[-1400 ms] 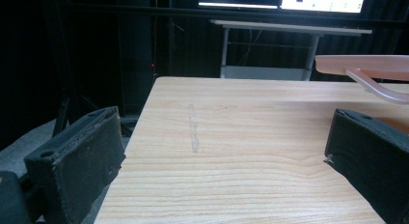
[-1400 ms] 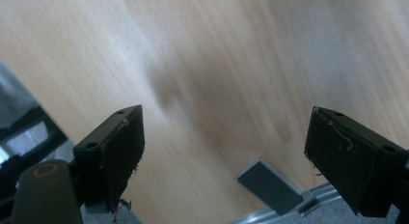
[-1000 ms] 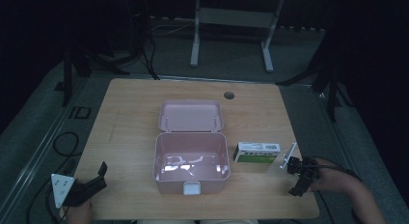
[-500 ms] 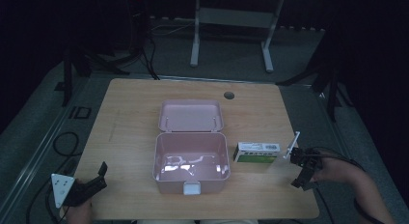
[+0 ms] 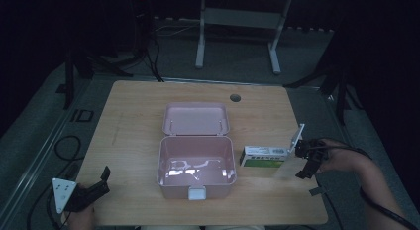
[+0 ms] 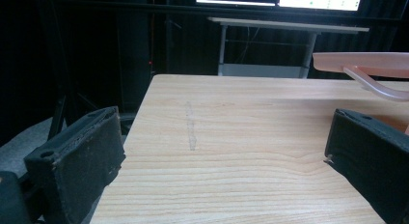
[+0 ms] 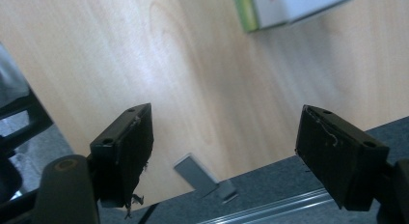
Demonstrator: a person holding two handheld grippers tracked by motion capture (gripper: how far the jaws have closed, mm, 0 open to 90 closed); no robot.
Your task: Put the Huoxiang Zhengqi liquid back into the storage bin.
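Left claw (image 5: 101, 180): I see jaws apart, lower left, over the tabletop (image 5: 138, 121).
Right claw (image 5: 308, 163): jaws apart, right.
Pink box (image 5: 196, 165): lid open, centre.
Carton (image 5: 263, 156): beside box.

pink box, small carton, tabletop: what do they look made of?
Pink box: likely moulded plastic, glossy; the inside floor throws glare streaks, and the corners are rounded.
Carton: probably printed cardboard, white with a green band and sharp folded edges; matte.
Tabletop: light wood or wood-look laminate; grain lines run along it, with a low sheen. The look alone cannot settle which.
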